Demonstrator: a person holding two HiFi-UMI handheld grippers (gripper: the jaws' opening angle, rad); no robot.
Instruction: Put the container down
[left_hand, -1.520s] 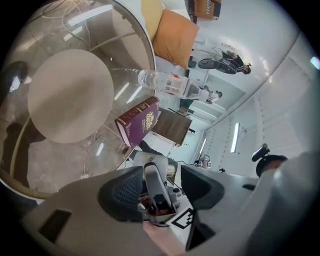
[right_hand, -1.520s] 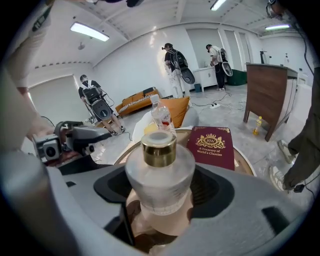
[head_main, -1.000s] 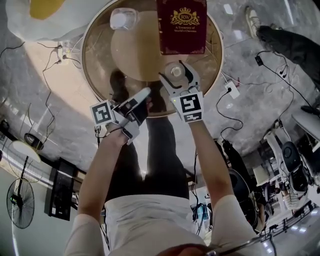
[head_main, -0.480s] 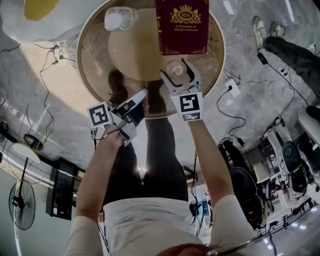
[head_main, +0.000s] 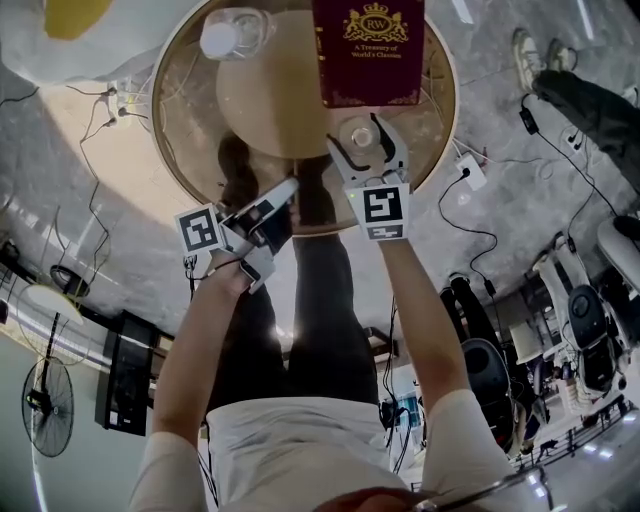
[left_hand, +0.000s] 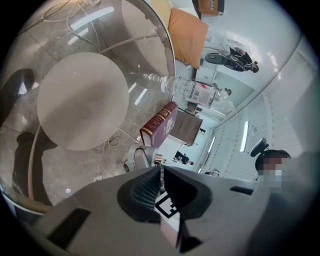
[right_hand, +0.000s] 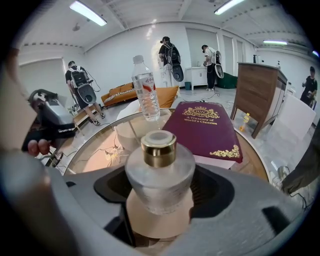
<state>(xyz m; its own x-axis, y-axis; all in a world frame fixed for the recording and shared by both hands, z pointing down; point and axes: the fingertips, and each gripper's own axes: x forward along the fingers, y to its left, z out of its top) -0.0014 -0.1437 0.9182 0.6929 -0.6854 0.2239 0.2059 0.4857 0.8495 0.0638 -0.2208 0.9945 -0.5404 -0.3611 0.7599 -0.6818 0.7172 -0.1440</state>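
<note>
Right tongs (head_main: 356, 132) in the upper middle of the head view, over the round glass bench (head_main: 195, 130). Spread wide and pinching a small frosted glass bottle (right_hand: 160, 172) with a gold collar, one dark pad on each side of its broad body. Bottle upright, at the lower part of the bench top in the head view, just below the maroon book (head_main: 368, 50). Base on the glass or a little above it: not possible to tell. Under the glass, to the left of the bottle in the head view, a round beige pedestal (head_main: 265, 95).

Left tongs (left_hand: 161, 171) pressed fully together, with nothing between them. Placed to the lower left of the right tongs in the head view, tips pointing to the upper right, over the glass near the lower rim and apart from the bottle.

Maroon book lying flat on the bench, with a gold crest and the gold print "A Treasury of World's Classics" on the cover. Clear plastic water bottle (right_hand: 145, 95) with a red label standing upright beyond the book's left corner in the right gripper view, and at the upper left of the bench in the head view.

Grey stone floor (head_main: 60, 200) around the bench. At the right edge of the right gripper view, a wooden cabinet (right_hand: 260, 90). At the far wall, a person with a backpack (right_hand: 170, 57).
</note>
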